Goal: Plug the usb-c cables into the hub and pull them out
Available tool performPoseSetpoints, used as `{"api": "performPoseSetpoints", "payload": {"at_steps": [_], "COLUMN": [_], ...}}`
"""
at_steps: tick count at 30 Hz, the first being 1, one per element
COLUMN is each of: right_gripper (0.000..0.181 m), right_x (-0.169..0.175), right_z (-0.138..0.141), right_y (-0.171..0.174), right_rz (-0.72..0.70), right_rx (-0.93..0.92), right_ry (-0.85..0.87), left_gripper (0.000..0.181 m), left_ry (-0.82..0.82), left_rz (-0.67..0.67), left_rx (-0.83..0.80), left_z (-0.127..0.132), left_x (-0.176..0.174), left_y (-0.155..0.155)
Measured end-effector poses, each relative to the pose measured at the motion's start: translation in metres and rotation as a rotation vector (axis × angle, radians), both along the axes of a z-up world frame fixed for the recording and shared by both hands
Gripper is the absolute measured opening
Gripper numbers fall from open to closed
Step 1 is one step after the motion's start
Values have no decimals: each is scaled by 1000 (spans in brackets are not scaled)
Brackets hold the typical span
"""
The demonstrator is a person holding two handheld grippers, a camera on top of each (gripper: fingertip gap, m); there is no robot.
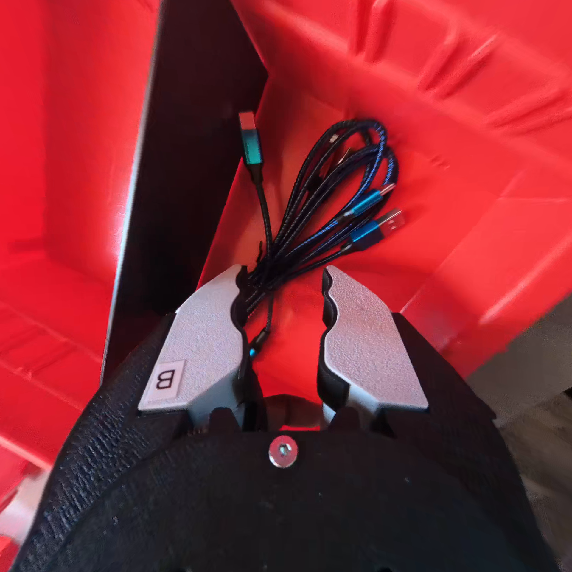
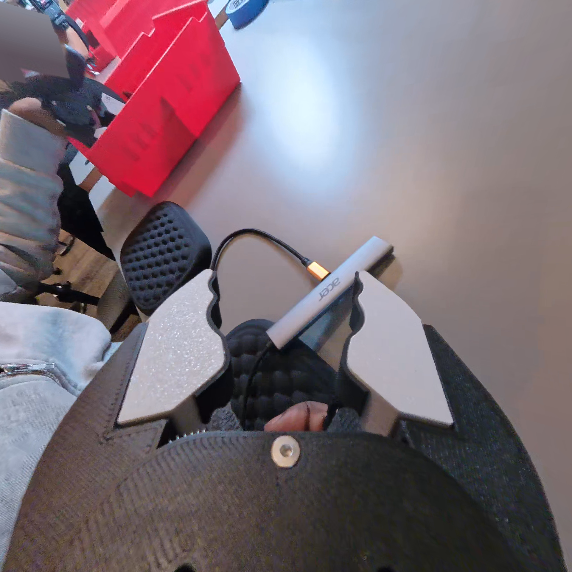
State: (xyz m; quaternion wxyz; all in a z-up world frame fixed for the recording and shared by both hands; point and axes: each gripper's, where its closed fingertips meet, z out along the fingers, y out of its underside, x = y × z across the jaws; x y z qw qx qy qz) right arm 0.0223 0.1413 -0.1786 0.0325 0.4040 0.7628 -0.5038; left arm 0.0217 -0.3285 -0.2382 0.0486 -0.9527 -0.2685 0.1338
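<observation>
In the left wrist view my left gripper (image 1: 282,272) is open inside a red bin (image 1: 402,93). A bundle of black-and-blue braided cables (image 1: 328,198) lies on the bin's floor just ahead, and its near strands touch my left finger's inner pad (image 1: 240,297). Blue-sleeved plugs (image 1: 368,230) stick out to the right; one teal plug (image 1: 250,145) points up. In the right wrist view my right gripper (image 2: 286,275) is open over a grey table (image 2: 402,139). The silver hub (image 2: 322,294) lies slanted between the fingers, against the right one. Its black lead ends in a gold plug (image 2: 317,270) touching the hub's side.
A black divider (image 1: 192,154) stands in the bin left of the cables. In the right wrist view the red bin (image 2: 164,108) sits at the table's upper left, a blue tape roll (image 2: 247,10) at the top. A black mesh chair (image 2: 164,253) and a grey-clad person are at the left. Across from one pair of fingers to the other is roughly 50 centimetres.
</observation>
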Motion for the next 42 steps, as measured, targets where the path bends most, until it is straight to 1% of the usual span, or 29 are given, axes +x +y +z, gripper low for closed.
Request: {"api": "performPoseSetpoints", "payload": {"at_steps": [1,2,4,5,7,9,11,13,18,21,23,25,27,28,30,31,33,35,36,37,39,41,42], "right_gripper": [81,81,79,78,76,74,72,71,66,63,61,59,58,57,53,50,38,32,28,23,18,16,17], "right_x": [-1,-1,-1,-1,-2,-2,-2,-2,-3,-1,1,3,8,10,17,21,33,45,52,58,73,85,89], "right_z": [3,6,14,17,22,24,26,30,41,45,50,57,65,69,78,84,97,108,112,116,123,129,130], "right_y": [1,2,3,3,3,4,5,5,4,0,-4,-11,-18,-22,-31,-37,-49,-62,-68,-74,-84,-92,-96], "right_rz": [-3,-6,-10,-12,-18,-28,-31,-35,-43,-36,-32,-15,13,28,62,81,127,166,187,209,253,279,282], "right_rx": [0,-9,-40,-56,-76,-84,-87,-94,-128,-154,-181,-207,-221,-225,-244,-259,-298,-332,-343,-353,-363,-345,-316], "right_ry": [14,22,26,25,28,38,41,47,77,87,101,125,156,176,227,256,323,390,419,448,517,605,660], "left_gripper": [46,42,41,37,31,19,17,12,10,10,10,10,10,10,10,10,10,10,10,10,10,10,10], "left_ry": [-16,-28,-32,-47,-59,-8,62,162,490,716,880,1007,1075,1090,1088,1054,933,808,753,703,650,662,674], "left_rz": [-17,-42,-93,-111,-114,-118,-114,-82,1,67,99,104,97,90,32,1,-85,-173,-186,-162,-90,-20,-6], "left_rx": [-30,-17,11,35,69,46,33,46,164,308,451,596,761,852,1052,1165,1395,1588,1652,1681,1681,1622,1585], "left_z": [-5,-7,-7,-8,-9,-8,1,22,107,158,191,214,229,235,244,248,248,242,235,225,203,183,176], "left_x": [-1,-2,-4,-2,-2,-6,-5,-1,13,19,23,32,42,47,59,66,80,91,93,90,80,69,65], "left_y": [-5,-3,-1,0,0,-3,-3,-3,-3,10,28,50,77,91,124,141,179,216,233,247,272,289,296]}}
